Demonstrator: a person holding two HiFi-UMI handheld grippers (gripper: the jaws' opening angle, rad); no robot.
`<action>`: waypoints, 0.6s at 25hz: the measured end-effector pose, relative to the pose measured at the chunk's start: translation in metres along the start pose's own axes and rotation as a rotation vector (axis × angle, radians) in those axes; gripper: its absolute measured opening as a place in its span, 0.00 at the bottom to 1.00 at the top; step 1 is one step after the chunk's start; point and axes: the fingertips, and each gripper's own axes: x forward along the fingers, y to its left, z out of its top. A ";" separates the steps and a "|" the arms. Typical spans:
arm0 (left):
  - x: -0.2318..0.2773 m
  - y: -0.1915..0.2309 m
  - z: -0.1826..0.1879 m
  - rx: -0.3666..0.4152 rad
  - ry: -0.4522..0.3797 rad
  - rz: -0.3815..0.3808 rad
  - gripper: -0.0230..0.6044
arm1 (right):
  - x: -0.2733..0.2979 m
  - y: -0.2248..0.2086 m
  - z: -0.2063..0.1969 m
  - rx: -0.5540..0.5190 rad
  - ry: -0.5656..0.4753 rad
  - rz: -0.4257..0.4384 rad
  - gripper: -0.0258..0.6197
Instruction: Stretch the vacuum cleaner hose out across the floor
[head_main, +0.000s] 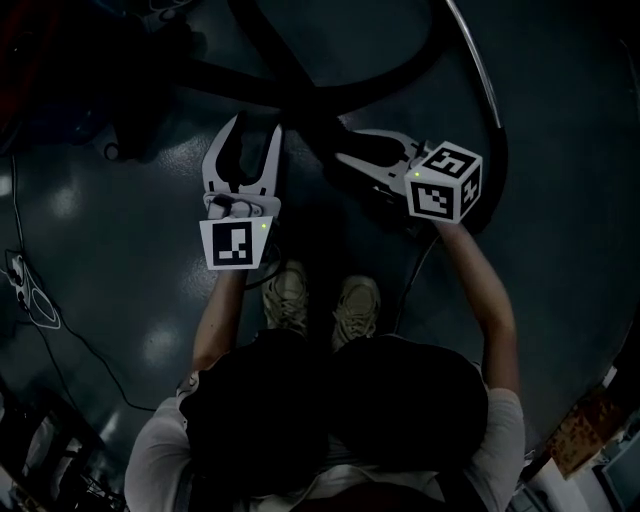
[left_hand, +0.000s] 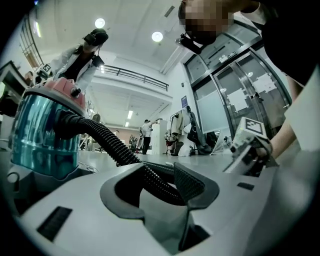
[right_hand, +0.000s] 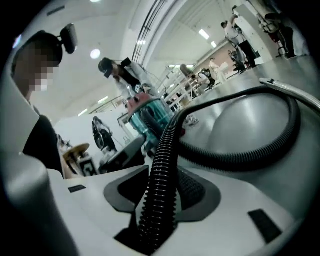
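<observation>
The black ribbed hose (head_main: 300, 92) leaves the teal, pink-topped vacuum cleaner (left_hand: 45, 130) and loops over the dark floor. My right gripper (head_main: 352, 148) is shut on the hose (right_hand: 162, 165), which runs lengthwise between its pads (right_hand: 192, 187) and on towards the cleaner (right_hand: 150, 112). My left gripper (head_main: 255, 130) stands beside it with its jaws apart and floor showing between them. In the left gripper view the hose (left_hand: 107, 142) crosses just past that gripper's fingertips (left_hand: 192, 182); I cannot tell whether it touches them.
A shiny metal tube (head_main: 482, 75) curves along the right; the hose's far loop (right_hand: 280, 135) lies beside it. A thin cable (head_main: 30, 300) lies at the left. My shoes (head_main: 290, 295) stand below the grippers. Other people (left_hand: 80, 55) stand farther off; glass doors (left_hand: 235, 100) are to the right.
</observation>
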 end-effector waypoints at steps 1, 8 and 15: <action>0.000 0.001 0.001 -0.002 -0.003 0.004 0.33 | 0.015 -0.005 0.027 0.008 -0.049 -0.007 0.31; 0.000 -0.026 -0.013 -0.063 0.024 -0.090 0.33 | 0.094 -0.024 0.162 -0.387 -0.130 -0.336 0.31; 0.000 -0.052 -0.026 -0.122 0.055 -0.186 0.33 | 0.043 0.011 0.163 -0.606 -0.108 -0.182 0.31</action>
